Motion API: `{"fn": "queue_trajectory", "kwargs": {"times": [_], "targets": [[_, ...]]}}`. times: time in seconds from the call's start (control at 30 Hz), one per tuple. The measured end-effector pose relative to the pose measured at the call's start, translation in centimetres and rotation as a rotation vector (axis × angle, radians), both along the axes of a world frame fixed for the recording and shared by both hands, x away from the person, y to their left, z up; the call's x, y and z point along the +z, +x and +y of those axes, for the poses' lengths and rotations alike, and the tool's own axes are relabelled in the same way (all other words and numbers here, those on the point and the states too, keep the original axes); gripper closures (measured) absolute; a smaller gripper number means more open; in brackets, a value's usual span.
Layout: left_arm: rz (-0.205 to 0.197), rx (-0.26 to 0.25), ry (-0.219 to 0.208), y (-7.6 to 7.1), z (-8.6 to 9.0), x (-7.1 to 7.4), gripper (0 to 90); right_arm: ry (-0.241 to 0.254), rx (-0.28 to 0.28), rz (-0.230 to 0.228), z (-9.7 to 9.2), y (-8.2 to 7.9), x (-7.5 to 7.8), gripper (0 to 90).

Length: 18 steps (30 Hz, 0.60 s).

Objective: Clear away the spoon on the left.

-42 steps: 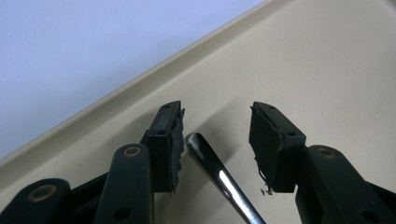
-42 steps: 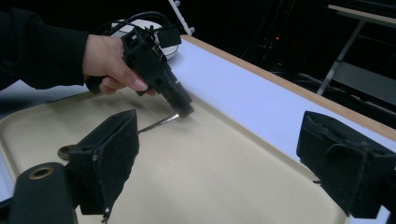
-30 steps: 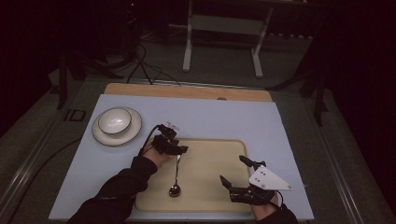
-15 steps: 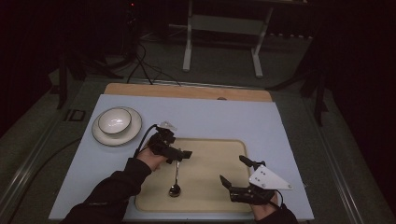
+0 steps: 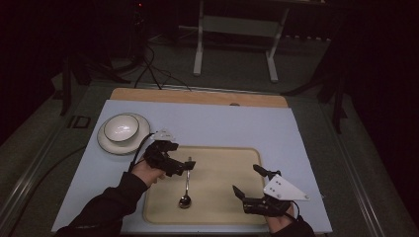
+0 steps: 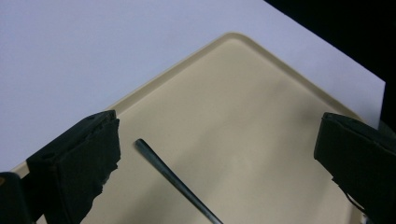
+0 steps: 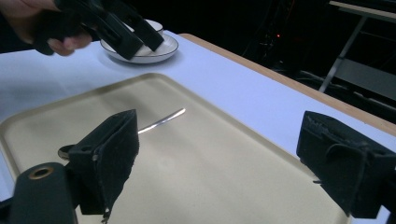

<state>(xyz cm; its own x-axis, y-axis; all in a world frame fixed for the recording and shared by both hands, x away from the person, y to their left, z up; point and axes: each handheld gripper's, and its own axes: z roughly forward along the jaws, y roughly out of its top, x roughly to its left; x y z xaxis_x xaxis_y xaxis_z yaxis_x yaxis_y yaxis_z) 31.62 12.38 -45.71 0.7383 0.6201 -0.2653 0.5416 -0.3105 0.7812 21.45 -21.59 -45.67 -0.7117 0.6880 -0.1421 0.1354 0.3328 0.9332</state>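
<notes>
Left gripper (image 5: 185, 164), frame centre-left: jaws have just been opening, now wide apart, nothing between them; gripper raised off handle since a second ago. Spoon (image 5: 186, 185) lies flat on beige tray (image 5: 222, 210), bowl end toward bottom of frame, handle tip under left jaws. Reading: spoon released, placement on tray probably complete. Right gripper (image 5: 248, 181), lower right: jaws apart, empty, above tray. Bowl on plate (image 5: 122, 132), upper left on table (image 5: 237, 123), untouched.

Dim lab or studio: covered table (image 5: 306, 148); floor cables (image 5: 148, 69); bare metal stand (image 5: 234, 37)
</notes>
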Motion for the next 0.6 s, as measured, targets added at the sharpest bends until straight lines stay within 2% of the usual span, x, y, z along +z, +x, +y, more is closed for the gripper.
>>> {"fn": "queue_trajectory", "kwargs": {"times": [0.33, 0.6], "targets": [[-0.050, -0.001, -0.009, -2.3, 1.7, 1.7, 1.1, 0.000, 0.000, -0.001, -0.1, -0.1, 0.0, 13.2], [-0.091, -0.011, -0.027, -3.7, 2.9, 2.1, 1.1, -0.003, 0.001, -0.003, 0.0, -0.1, 0.1, 13.2]]}}
